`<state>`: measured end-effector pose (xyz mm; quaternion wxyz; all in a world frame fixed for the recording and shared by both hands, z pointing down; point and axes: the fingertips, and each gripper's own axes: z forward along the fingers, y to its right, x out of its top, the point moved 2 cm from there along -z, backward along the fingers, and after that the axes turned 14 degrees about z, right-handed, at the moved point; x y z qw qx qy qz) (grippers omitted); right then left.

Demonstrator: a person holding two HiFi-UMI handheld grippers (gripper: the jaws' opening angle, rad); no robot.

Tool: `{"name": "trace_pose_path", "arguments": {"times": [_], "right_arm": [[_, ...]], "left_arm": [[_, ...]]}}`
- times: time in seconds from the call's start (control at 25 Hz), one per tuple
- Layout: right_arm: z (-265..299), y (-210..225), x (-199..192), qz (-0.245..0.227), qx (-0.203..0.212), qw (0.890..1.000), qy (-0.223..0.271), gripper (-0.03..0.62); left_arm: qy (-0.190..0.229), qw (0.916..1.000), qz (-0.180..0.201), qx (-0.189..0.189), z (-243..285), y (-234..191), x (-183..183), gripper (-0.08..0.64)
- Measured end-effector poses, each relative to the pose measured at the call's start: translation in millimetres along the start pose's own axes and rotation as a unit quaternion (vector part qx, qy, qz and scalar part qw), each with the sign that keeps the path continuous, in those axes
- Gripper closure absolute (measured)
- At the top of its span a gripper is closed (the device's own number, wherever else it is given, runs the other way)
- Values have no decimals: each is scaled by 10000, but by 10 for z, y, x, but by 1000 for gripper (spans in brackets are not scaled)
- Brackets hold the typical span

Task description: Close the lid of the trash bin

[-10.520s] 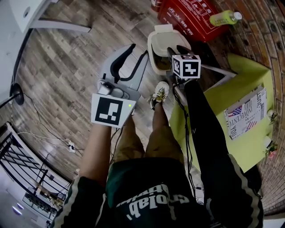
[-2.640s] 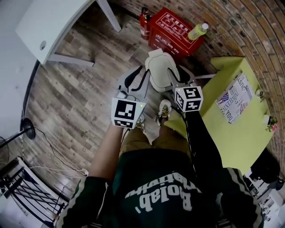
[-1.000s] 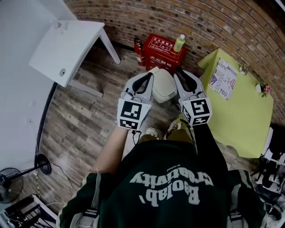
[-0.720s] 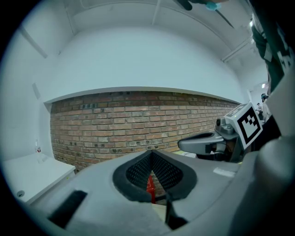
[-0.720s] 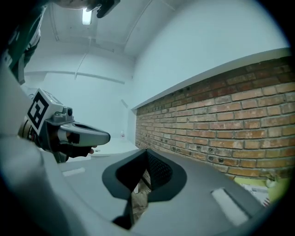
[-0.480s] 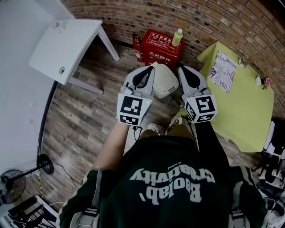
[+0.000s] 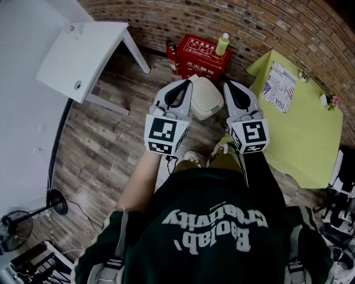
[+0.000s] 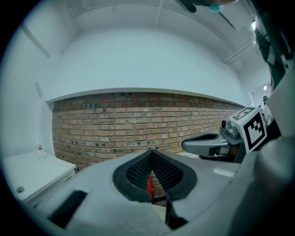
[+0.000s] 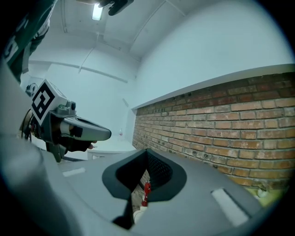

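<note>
Two things are differing from the earliest head frame. The lid [image 7: 205, 94] of the trash bin [image 7: 208, 112] was standing up and the right gripper [image 7: 230, 87] was reaching over the opening. Now we are seeing the lid lying flat and that gripper pulled clear. We are reading that as task done, or as good as.

Head view: the bin is sitting on the wood floor [image 7: 100, 144] near the brick wall [image 7: 166, 16], just in front of the red box [image 7: 202, 51]. The left gripper [image 7: 183, 87] and the right gripper are hanging either side of it in the picture, touching neither lid nor bin. From above we are not able to tell whether the lid is seated all the way round. The bin's body is hiding under it, and our own torso [image 7: 211, 222] is covering the floor nearer us.

Left gripper view: we are looking along jaws pressed together, with nothing between the pads. Only a red sliver [image 8: 150, 184] is showing through the notch below them, too small to name. The bin is not showing here. The right gripper is showing at the right side.

Right gripper view: the jaws are likewise closed on nothing. Through the notch we are seeing the fire extinguisher [image 9: 146, 191] and a pale scrap [image 9: 137, 215] under it, possibly the bin, hard to say. The gripper body is cutting off everything else low down.
</note>
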<state>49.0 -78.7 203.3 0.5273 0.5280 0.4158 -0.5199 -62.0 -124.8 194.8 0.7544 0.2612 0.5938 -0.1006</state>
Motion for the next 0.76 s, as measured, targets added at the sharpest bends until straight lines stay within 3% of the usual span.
{"name": "trace_pose_path", "arguments": {"times": [0.2,0.76], "right_arm": [[-5,-26,-42,-1,-45,10000,-33,580],[36,1,-110,-51,-137,9998,-110,580]], "left_arm": [[6,9999,-162,-3,-54,-16,-39,554],[-5,9998,-171,-37,-36,-69,-118,554]]}}
